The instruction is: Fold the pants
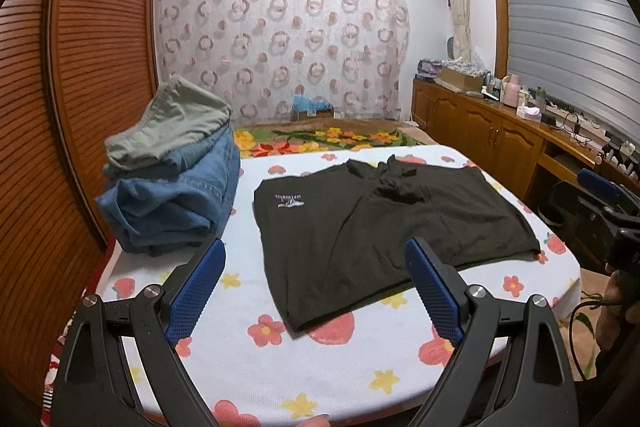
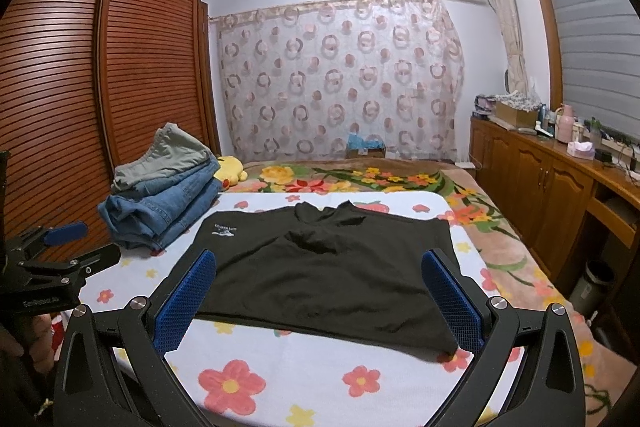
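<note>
Black shorts (image 1: pixel 376 231) (image 2: pixel 316 275) with a small white logo lie spread flat on the flowered white sheet (image 1: pixel 280 367) (image 2: pixel 288 379), both legs side by side, waist toward the far side. My left gripper (image 1: pixel 316 255) hovers open above the near left leg with nothing between its blue pads. In the right wrist view my right gripper (image 2: pixel 320 263) is open too, over the near hem of the shorts, holding nothing. The left gripper (image 2: pixel 76 243) also shows at that view's left edge, and the right gripper (image 1: pixel 604 195) at the left wrist view's right edge.
A stack of folded jeans with a green garment on top (image 1: pixel 176 171) (image 2: pixel 164 195) sits at the sheet's far left. A wooden slatted wardrobe (image 1: pixel 80 67) stands on the left, low wooden cabinets (image 2: pixel 540 179) on the right. A yellow plush toy (image 2: pixel 232 167) lies behind the stack.
</note>
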A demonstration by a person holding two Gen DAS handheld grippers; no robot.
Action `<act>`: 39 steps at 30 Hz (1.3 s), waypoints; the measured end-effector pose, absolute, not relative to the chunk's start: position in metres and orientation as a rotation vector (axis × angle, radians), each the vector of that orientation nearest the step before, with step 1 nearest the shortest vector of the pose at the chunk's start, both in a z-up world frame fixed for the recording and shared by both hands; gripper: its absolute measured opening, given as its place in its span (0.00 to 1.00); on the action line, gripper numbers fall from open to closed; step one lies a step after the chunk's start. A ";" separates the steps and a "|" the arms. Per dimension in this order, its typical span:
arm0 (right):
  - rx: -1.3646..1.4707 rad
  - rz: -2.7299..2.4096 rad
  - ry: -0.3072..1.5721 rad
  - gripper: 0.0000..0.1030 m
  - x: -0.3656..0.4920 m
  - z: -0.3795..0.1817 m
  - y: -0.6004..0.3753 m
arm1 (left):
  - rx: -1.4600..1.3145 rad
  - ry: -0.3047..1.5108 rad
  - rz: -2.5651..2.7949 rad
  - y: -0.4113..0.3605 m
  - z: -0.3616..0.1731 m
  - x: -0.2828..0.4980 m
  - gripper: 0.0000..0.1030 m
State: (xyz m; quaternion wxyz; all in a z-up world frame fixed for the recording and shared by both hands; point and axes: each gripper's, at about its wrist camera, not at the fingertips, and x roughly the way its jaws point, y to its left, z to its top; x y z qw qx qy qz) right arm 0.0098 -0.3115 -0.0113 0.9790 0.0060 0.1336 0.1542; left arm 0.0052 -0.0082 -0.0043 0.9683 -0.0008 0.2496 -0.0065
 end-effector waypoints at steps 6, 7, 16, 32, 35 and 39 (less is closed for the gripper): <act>0.007 0.309 0.294 1.00 0.016 -0.010 -0.313 | -0.015 0.551 -0.042 -0.002 -0.023 0.014 0.89; 0.006 0.309 0.295 1.00 0.016 -0.011 -0.314 | -0.016 0.555 -0.047 -0.002 -0.026 0.015 0.89; -0.008 0.286 0.344 0.99 0.028 -0.017 -0.321 | -0.012 0.601 -0.090 0.002 -0.046 0.027 0.89; -0.029 0.209 0.499 0.86 0.042 -0.030 -0.345 | -0.020 0.711 -0.110 0.018 -0.082 0.044 0.89; -0.029 0.210 0.545 0.82 0.045 -0.029 -0.343 | -0.020 0.729 -0.112 0.020 -0.087 0.046 0.89; -0.047 0.206 0.600 0.77 0.047 -0.022 -0.337 | -0.016 0.749 -0.114 0.021 -0.093 0.048 0.89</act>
